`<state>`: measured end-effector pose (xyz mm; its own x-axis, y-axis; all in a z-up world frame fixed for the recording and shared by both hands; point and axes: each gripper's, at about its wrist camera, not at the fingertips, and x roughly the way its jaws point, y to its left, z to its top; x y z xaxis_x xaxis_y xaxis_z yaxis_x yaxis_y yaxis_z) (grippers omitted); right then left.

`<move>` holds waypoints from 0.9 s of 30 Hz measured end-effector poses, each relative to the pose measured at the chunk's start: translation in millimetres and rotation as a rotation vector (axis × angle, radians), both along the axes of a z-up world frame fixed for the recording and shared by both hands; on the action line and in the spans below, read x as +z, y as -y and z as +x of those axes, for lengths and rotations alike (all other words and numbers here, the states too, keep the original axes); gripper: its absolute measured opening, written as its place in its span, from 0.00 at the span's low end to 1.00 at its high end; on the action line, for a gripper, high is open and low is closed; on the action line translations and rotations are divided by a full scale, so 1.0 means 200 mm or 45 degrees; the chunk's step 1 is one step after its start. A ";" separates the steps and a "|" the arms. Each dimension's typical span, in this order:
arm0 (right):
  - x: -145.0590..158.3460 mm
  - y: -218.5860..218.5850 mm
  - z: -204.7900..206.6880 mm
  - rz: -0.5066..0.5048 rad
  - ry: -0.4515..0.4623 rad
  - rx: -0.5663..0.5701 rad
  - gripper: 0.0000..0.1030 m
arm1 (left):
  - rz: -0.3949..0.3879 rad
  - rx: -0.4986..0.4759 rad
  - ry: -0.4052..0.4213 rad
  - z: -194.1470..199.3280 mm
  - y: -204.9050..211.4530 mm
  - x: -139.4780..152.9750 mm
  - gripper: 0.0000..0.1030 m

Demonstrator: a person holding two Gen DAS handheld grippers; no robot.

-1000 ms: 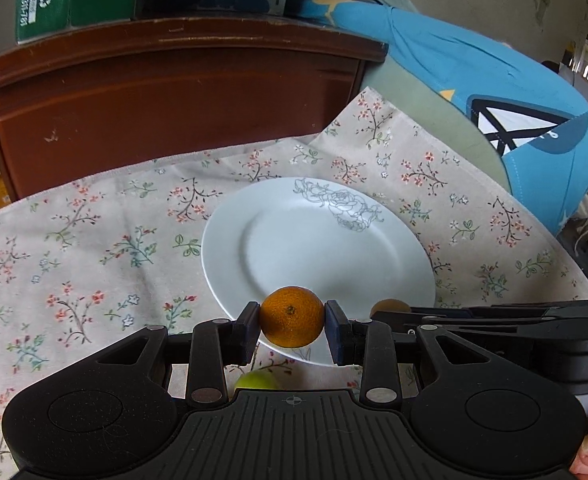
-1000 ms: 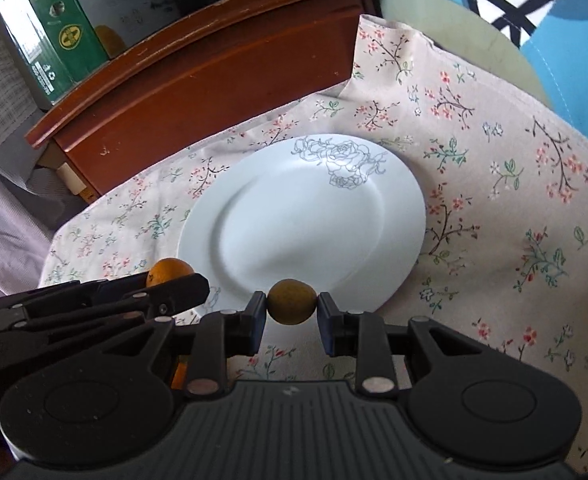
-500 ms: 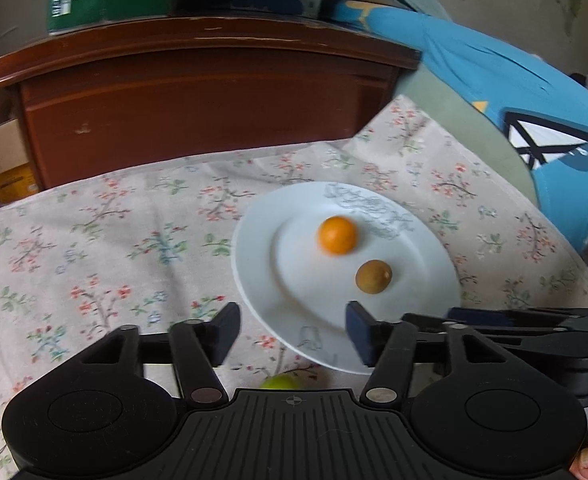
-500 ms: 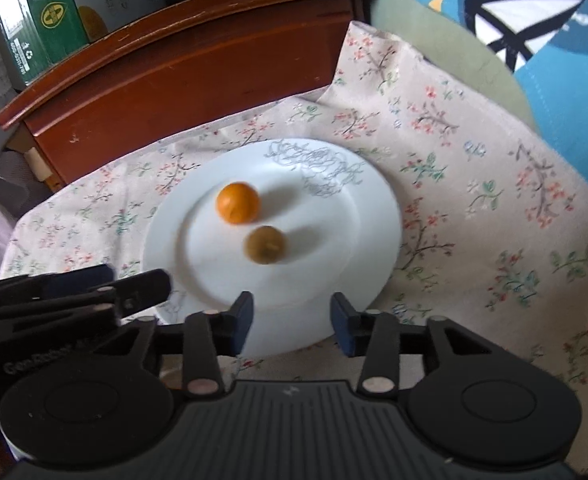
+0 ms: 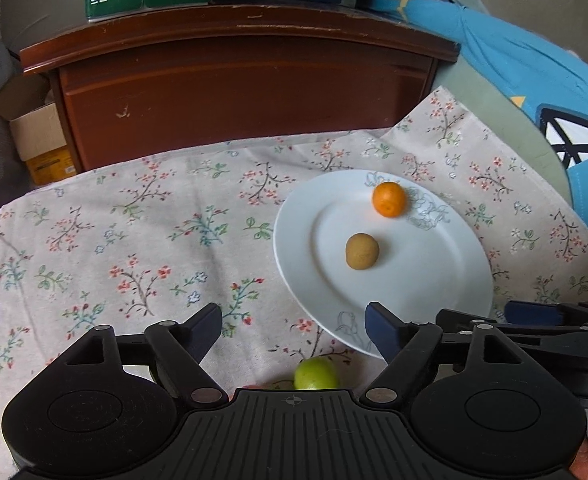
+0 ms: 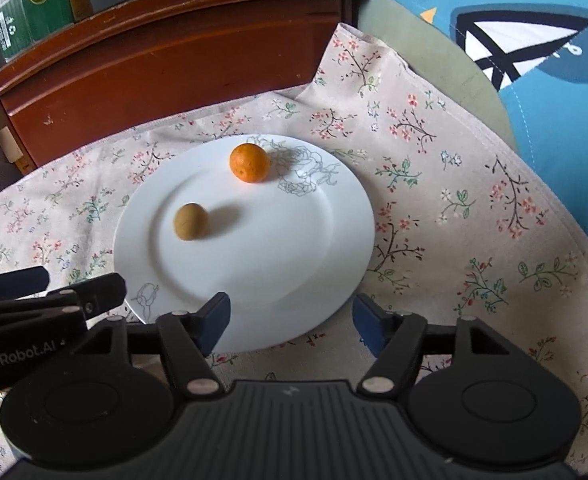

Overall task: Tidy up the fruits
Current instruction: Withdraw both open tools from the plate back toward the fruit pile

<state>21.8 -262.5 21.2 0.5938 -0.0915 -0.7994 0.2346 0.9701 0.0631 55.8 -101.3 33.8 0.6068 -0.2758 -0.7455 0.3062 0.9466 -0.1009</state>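
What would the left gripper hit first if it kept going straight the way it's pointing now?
Probably the near rim of the white plate, or the floral cloth beside it; depth is unclear. The open left gripper holds nothing.

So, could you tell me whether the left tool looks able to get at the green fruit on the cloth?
Probably yes: the left tool stands open and empty, and the green fruit lies on the cloth just beneath it, off the plate, with nothing between.
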 end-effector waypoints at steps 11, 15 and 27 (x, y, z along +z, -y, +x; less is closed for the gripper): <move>0.02 -0.02 0.00 -0.033 -0.049 -0.013 0.74 | 0.061 0.072 -0.039 -0.01 -0.03 0.02 0.85; 0.02 -0.03 0.00 -0.048 -0.049 0.006 0.75 | 0.086 0.095 -0.044 -0.02 -0.03 0.03 0.87; 0.05 -0.07 -0.07 -0.034 0.003 0.083 0.78 | 0.148 0.105 -0.036 -0.12 -0.12 0.08 0.90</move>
